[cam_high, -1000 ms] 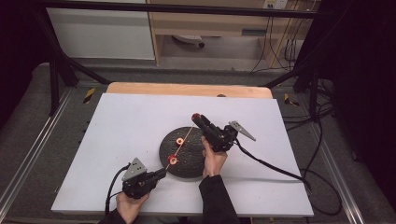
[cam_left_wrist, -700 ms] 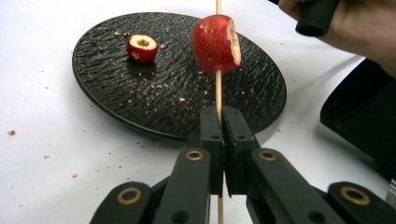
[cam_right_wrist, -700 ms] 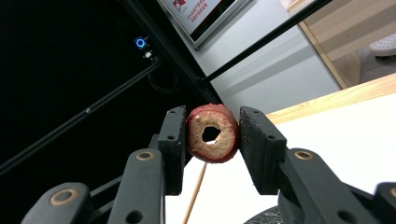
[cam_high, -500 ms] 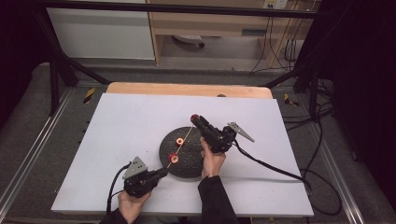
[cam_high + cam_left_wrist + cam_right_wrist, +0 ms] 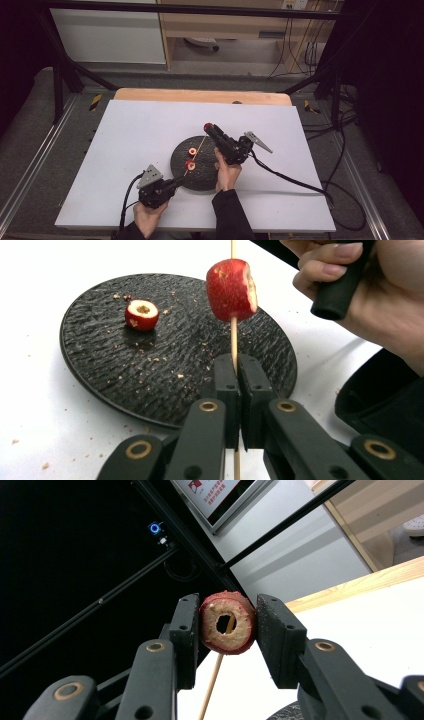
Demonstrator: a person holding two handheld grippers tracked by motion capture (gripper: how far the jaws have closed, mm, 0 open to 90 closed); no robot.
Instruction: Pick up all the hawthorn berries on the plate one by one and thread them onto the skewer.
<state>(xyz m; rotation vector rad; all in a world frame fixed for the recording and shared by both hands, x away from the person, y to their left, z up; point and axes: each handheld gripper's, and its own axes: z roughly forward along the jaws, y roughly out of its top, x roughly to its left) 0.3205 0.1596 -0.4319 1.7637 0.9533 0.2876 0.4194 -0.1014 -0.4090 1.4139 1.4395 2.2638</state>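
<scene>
Grey floor (image 5: 30, 130), white cabinet (image 5: 107, 35), wooden shelf (image 5: 225, 25)

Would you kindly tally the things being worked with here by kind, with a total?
Cored red fruits: 3 (one on the plate, one on the skewer, one in the right claw)
Wooden skewers: 1
Black plates: 1
Claws: 2 (left, right)
Total: 7

Red fruit pieces (image 5: 231, 289), tan skewer (image 5: 233, 340), black textured plate (image 5: 100, 370)
</scene>
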